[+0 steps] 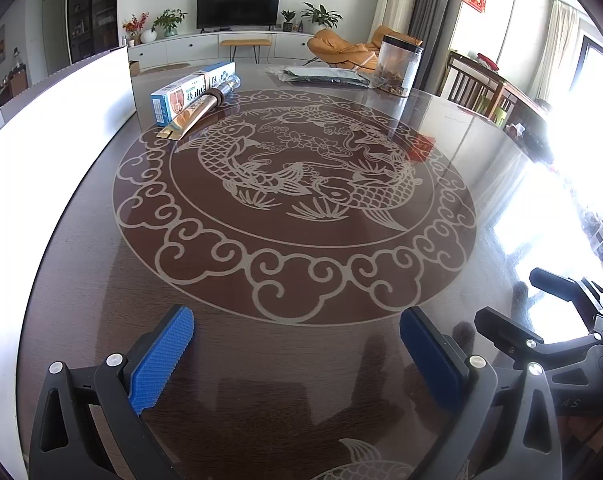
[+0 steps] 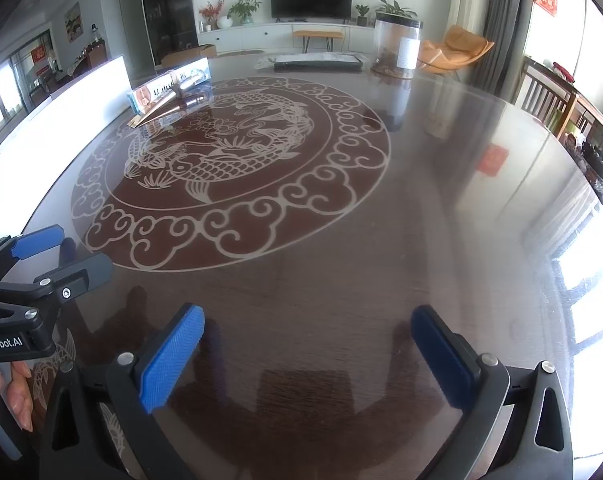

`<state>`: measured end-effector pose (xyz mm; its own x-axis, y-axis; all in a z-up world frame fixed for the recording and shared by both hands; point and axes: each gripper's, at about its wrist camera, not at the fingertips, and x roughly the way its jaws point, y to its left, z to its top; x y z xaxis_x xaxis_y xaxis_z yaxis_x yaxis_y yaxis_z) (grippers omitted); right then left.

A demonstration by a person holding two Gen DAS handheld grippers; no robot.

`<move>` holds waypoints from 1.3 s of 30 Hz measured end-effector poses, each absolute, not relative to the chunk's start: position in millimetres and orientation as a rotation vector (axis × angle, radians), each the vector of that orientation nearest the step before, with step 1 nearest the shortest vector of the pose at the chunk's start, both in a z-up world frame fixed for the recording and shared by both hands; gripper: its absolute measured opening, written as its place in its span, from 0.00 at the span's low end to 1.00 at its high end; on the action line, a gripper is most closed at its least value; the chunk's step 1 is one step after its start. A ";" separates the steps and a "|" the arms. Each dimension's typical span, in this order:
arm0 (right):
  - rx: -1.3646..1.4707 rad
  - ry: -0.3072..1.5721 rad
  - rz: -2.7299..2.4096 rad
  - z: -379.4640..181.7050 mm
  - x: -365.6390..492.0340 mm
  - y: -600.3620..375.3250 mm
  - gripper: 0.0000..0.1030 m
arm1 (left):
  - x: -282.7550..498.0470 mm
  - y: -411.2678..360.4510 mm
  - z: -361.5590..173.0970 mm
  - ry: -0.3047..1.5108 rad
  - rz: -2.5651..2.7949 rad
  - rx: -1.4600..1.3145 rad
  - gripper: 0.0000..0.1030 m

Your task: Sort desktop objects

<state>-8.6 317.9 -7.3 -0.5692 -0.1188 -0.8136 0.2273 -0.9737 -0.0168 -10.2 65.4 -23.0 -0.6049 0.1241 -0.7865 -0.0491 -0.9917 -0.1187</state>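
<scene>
At the tabletop's far edge stands a clear jar [image 1: 398, 65] with a dark lid, brownish dried bits filling its lower part. Beside it lies a flat dark pouch [image 1: 325, 76]. Toward the far left edge, a blue-and-white box [image 1: 193, 94] lies touching a slim orange-capped tube [image 1: 199, 110]. Left gripper [image 1: 297, 344] spread wide, empty; right gripper [image 2: 307, 354] likewise. Dark glossy table [image 1: 481, 152] with carp motif, living room behind.

Glare whites out the window side of the table [image 1: 501, 184], the jar's [image 1: 397, 66] contents stay unclear, and only fingertips of the left hand [image 2: 9, 392] show at the frame's edge.
</scene>
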 end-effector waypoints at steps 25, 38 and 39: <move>1.321 0.154 -2.608 -5.9 -7.9 318.6 1.00 | -8.9 67.7 -23.3 -0.115 2.730 -1.353 1.00; 1.269 0.065 -2.601 -1.3 -5.9 326.8 1.00 | -10.1 69.6 -23.8 -0.073 2.737 -1.373 1.00; 1.267 0.055 -2.595 -1.2 -6.2 327.4 1.00 | -10.1 69.7 -23.8 -0.070 2.738 -1.374 1.00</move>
